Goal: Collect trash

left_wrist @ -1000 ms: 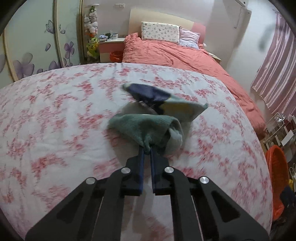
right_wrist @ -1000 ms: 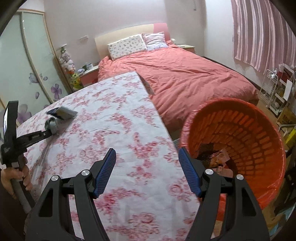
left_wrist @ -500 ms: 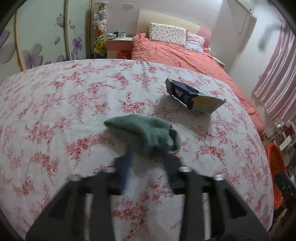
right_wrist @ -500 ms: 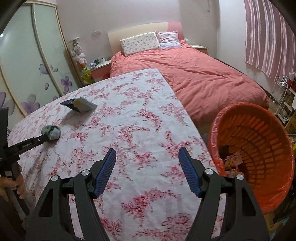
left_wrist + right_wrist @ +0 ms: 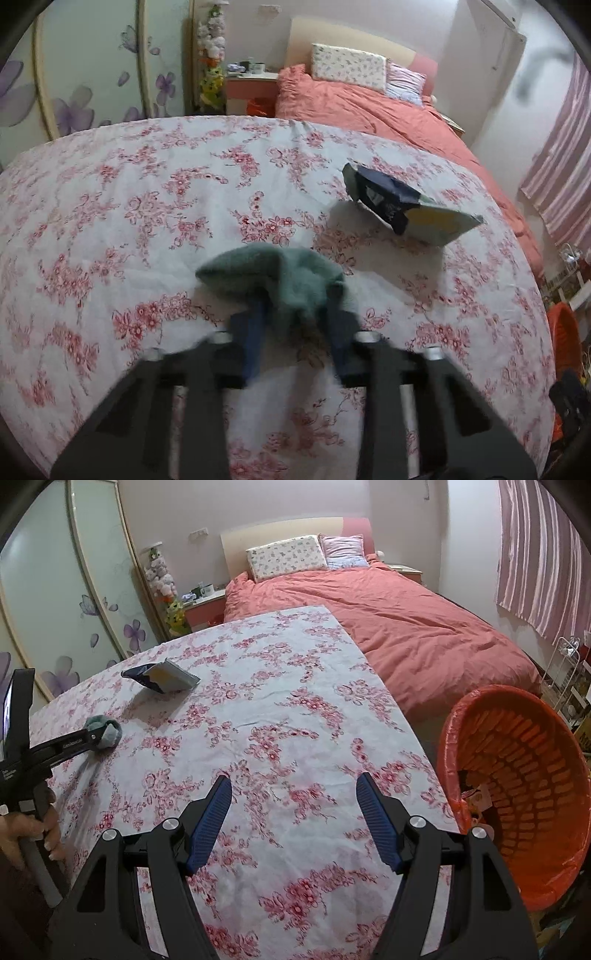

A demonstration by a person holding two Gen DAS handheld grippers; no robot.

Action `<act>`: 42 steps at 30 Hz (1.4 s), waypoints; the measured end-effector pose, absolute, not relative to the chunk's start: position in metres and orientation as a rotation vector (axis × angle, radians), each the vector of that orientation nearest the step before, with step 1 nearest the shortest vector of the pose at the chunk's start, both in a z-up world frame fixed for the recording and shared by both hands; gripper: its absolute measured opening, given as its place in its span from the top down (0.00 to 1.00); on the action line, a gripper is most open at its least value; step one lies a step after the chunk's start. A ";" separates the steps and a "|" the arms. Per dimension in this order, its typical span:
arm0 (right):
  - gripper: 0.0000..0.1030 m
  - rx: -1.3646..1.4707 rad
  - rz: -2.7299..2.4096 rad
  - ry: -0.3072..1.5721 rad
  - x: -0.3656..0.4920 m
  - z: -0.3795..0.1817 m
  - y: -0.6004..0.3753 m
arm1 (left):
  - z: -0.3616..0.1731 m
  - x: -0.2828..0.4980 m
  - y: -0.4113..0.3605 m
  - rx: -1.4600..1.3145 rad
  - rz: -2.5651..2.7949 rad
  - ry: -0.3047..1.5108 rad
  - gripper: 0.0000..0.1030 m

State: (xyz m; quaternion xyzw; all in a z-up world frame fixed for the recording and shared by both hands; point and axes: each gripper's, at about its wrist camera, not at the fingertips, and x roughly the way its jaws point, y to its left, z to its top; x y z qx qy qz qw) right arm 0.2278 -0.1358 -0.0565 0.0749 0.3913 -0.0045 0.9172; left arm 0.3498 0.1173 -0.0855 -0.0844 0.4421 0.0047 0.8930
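Nearest the camera, the right hand-held gripper [image 5: 293, 812] is hovering with its jaws standing wide and nothing between them, just beside the orange basket [image 5: 448, 738], which is standing off the edge of the table [image 5: 295, 701] with some scraps already lying inside.

Well away from the basket, on the far side of the table from it, the left hand-held gripper [image 5: 295, 332] is working on the green cloth [image 5: 273, 273]. Its jaws have just been closing with the cloth bunched between them. They are blurred here, so I cannot tell whether the pads are really biting yet.

That is the thing to get right: it should be squeezing on the thick middle of the bundle, not on a loose corner, and lifting only when the fabric is coming up with it.

Further again from the basket, the snack packet [image 5: 406, 206] is lying on the table, apart from the cloth. If the packet is the trash to collect, it looks light and crinkly, so I would pinch a flat edge and carry it low across to the basket.
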 end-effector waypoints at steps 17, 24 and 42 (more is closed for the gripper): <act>0.32 0.052 0.128 0.734 0.326 -0.057 -0.048 | -0.089 0.308 0.171 -0.120 0.047 0.889 0.73; 0.32 0.006 0.150 0.730 0.365 -0.064 -0.023 | -0.089 0.308 0.175 -0.145 0.037 0.888 0.73; 0.87 0.072 0.177 0.849 0.322 -0.075 -0.048 | -0.089 0.306 0.182 -0.210 0.015 0.878 0.73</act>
